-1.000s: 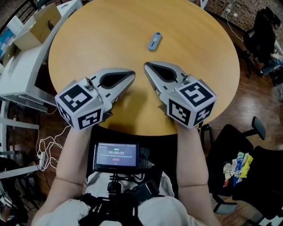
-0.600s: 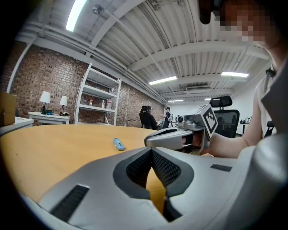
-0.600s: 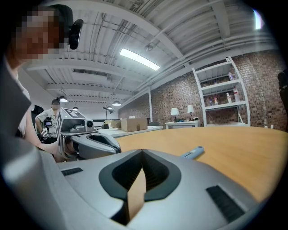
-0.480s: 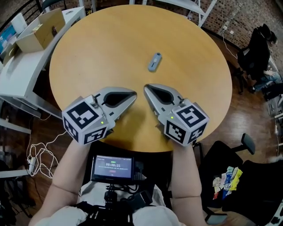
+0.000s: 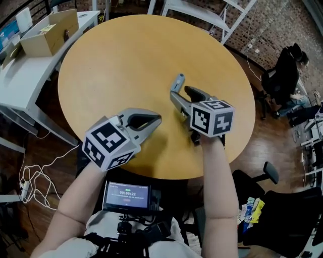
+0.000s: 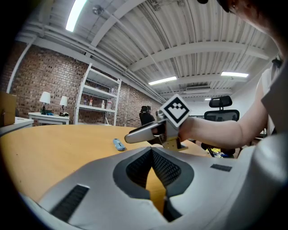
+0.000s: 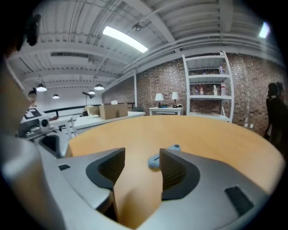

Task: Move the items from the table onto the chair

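Note:
A small blue-grey item [image 5: 178, 80] lies on the round wooden table [image 5: 116, 60]; it also shows in the left gripper view [image 6: 119, 144]. My right gripper [image 5: 174, 94] hangs just short of the item, pointing at it, and its jaws have just been opening. They stand open with nothing between them. In the right gripper view the item [image 7: 156, 160] lies just ahead of the right gripper [image 7: 141, 168], half hidden by the right jaw. My left gripper [image 5: 157, 120] rests shut and empty over the table's near part, its tips meeting [image 6: 152, 152].
A black office chair [image 5: 287, 216] with coloured packets [image 5: 251, 210] stands at the lower right, off the table. A cardboard box [image 5: 50, 25] sits on a white desk at the upper left. A white shelf frame [image 5: 202, 10] stands behind the table. A person [image 5: 287, 65] sits far right.
My right gripper moved forward across the table to the blue-grey item and its jaws opened from shut. The left gripper kept its place.

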The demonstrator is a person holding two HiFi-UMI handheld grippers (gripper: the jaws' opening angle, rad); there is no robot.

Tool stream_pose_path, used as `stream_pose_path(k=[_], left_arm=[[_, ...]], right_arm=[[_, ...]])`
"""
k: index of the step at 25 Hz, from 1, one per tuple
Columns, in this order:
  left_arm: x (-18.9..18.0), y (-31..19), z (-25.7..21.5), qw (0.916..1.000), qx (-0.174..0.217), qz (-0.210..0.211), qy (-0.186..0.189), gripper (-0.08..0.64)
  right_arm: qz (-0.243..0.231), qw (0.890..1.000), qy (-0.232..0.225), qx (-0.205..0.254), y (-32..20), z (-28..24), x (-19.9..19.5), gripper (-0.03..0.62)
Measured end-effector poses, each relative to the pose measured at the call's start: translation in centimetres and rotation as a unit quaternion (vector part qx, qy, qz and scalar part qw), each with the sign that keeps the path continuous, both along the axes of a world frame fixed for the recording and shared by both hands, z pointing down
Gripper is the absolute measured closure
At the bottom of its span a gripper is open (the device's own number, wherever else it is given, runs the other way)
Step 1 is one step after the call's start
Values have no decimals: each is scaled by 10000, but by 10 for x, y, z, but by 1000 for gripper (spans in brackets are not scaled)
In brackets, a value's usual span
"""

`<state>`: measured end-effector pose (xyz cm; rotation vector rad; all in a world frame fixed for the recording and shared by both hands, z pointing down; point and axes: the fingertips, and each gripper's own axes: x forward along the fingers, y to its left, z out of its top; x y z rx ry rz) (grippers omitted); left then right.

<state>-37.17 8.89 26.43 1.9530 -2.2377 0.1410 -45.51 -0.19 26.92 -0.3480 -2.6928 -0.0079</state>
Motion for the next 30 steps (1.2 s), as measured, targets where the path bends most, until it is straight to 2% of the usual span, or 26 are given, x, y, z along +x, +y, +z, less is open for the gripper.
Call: stream_pose_path(k=[3, 4, 7, 10, 12, 15, 17, 23, 30], left_arm=[[-2, -1, 0, 10000, -2, -10, -1, 552], [-2, -1, -1, 10000, 1, -16, 2, 552], [3, -3, 1, 10000, -15, 61, 18, 553], [10, -6, 1, 9998, -32, 203, 22, 552], [11, -5, 0, 9997, -38, 231, 20, 552], [9, -3, 0, 9998, -25, 211, -6, 552], [8, -2, 1, 9998, -19, 204, -10, 552], [9, -3, 1, 9994, 11, 356, -12, 552], [13, -5, 2, 9990, -8, 454, 7, 552]], right_arm=[[289, 9978, 514, 291, -14, 13, -36, 313], [376, 9964, 683, 328, -18, 19, -46, 284], [569, 9908, 1056, 626, -28, 36, -60, 284], [426, 9855, 1399, 860, -31, 51, -57, 282], [264, 9851, 1544, 704, -27, 54, -55, 291], [127, 9868, 1564, 410, -21, 55, -55, 336], [47, 9871, 1543, 417, -19, 55, -54, 351], [-308, 9856, 1565, 562, -11, 55, -52, 454], [-630, 9846, 1505, 632, -5, 48, -40, 468]])
